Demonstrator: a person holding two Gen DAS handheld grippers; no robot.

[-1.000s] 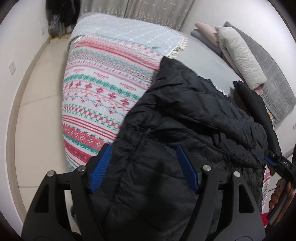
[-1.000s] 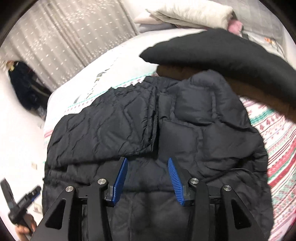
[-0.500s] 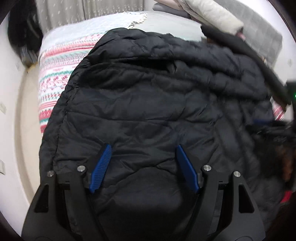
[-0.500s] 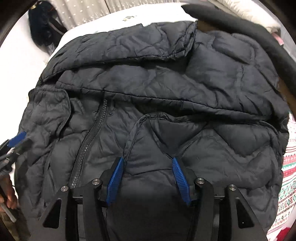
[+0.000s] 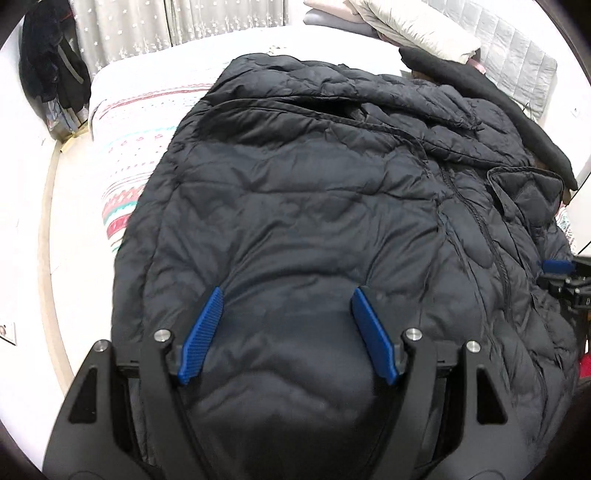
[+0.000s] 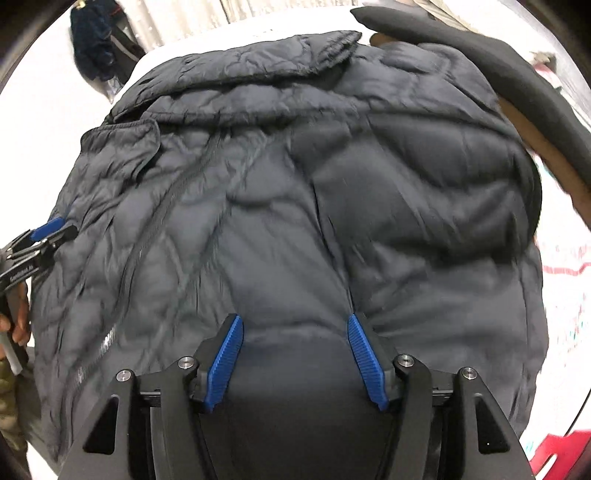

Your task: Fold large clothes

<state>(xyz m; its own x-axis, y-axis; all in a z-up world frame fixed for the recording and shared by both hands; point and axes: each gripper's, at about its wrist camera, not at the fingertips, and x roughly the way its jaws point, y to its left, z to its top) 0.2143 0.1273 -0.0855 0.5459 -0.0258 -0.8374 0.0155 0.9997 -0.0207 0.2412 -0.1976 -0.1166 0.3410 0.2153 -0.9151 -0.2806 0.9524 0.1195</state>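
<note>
Spreading wide, the left claw (image 5: 286, 302) and the right claw (image 6: 293, 328) both stand released over the near edge of the black quilted jacket (image 5: 314, 206), gripping nothing. The jacket lies across the bed (image 5: 122, 122) on a striped patterned blanket (image 5: 118, 199). Beyond it, pillows (image 5: 413, 29) sit by grey curtains (image 5: 177, 22).

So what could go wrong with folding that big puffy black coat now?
Both grippers, left and right, are open, with the quilted black jacket bulging between their fingers, so they may grab a thick bunch and fold it lumpy. The jacket's near end seems to hang off the patterned blanket, so it might slide down. A black garment lies along its far edge and could get dragged into the fold.
</note>
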